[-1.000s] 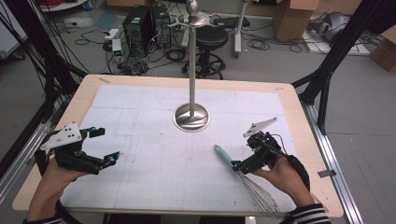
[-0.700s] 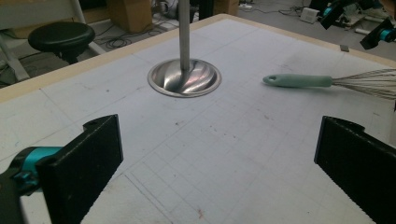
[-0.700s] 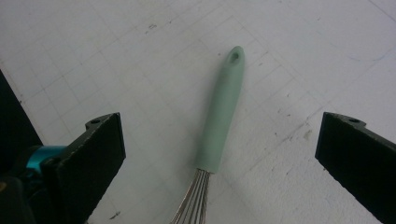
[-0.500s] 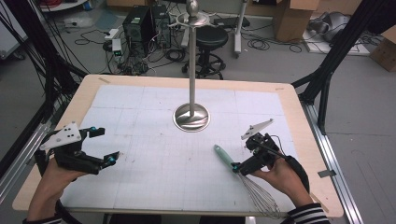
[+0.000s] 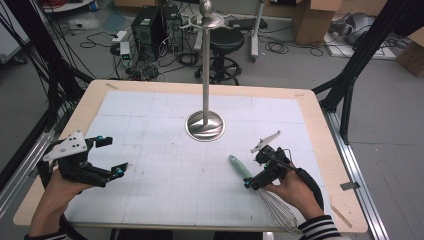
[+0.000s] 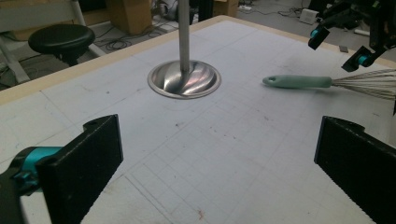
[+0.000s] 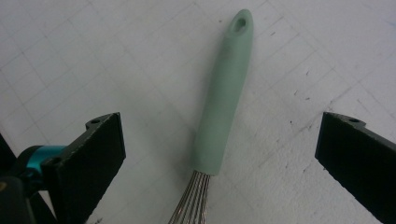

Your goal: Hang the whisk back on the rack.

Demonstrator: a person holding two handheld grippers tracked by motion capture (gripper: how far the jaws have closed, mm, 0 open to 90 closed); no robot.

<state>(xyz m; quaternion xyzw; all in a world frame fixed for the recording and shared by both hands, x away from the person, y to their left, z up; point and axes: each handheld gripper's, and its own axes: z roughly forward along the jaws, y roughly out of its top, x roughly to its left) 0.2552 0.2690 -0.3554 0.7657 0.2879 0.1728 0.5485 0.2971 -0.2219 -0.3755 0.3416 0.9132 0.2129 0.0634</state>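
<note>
A whisk with a mint-green handle (image 5: pixel 240 168) and wire loops (image 5: pixel 276 210) lies flat on the white mat at the front right. My right gripper (image 5: pixel 253 173) hovers open just over it. In the right gripper view the handle (image 7: pixel 224 93) lies between the two spread jaws, touching neither. My left gripper (image 5: pixel 111 157) is open and holds nothing, above the mat at the front left. In the left gripper view the whisk (image 6: pixel 299 82) lies across the mat, with the right gripper (image 6: pixel 338 46) above it.
A steel stand with a round base (image 5: pixel 204 125) and tall pole (image 5: pixel 205 75) rises at mid-table; its base (image 6: pixel 184 80) is also in the left gripper view. The table's wooden edge (image 5: pixel 320 125) frames the mat. Stool, boxes and cables sit on the floor behind.
My right gripper has shifted slightly down and closer to the whisk's handle. The left gripper and the whisk have stayed put.
</note>
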